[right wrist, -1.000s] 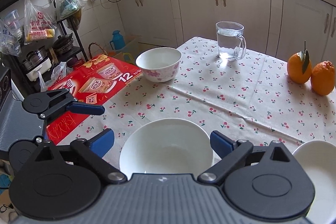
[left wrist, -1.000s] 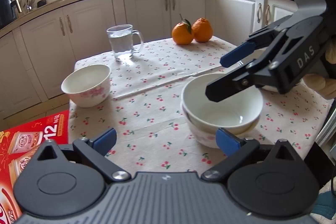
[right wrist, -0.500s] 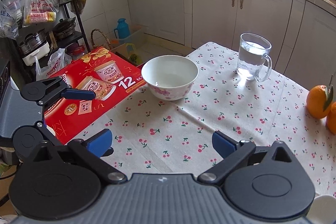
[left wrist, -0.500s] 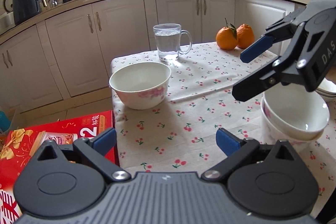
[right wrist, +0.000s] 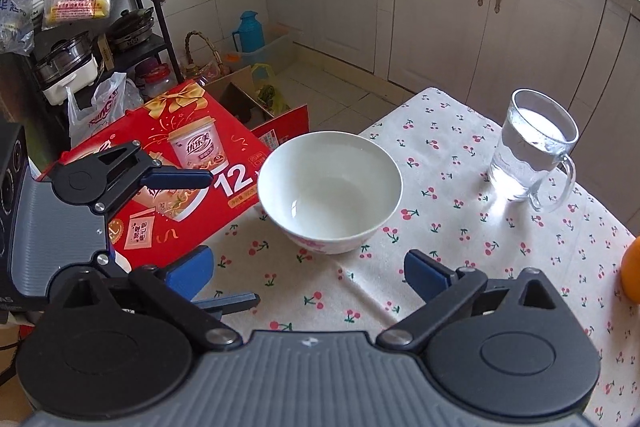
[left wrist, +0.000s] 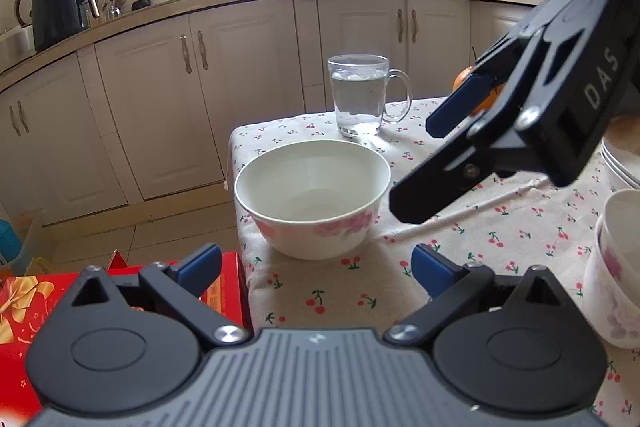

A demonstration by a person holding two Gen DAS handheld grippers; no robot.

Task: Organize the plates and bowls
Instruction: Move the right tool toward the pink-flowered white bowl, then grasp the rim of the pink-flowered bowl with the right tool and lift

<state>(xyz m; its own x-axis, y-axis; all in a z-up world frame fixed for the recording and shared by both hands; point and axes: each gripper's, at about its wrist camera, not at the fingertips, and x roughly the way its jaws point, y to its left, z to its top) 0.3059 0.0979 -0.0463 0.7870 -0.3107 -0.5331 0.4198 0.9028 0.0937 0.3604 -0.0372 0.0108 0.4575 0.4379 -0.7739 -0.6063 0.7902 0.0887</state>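
white bowl [left wrist: 313, 195] with pink flowers sat alone at centre frame in both views, near the table's corner edge, empty. left gripper [left wrist: 316, 261] had its jaws wide apart, holding nothing, low in its own frame just short of the bowl. right gripper [right wrist: 307, 271] was likewise spread and empty. stacked bowls [left wrist: 614, 267] stood at the right edge of the left view. judgement: glazed ceramic, stiff, slick, breakable (rim is the only pinchable part); take the near rim wall, one finger inside. glass mug [right wrist: 532, 147] stood apart at right.
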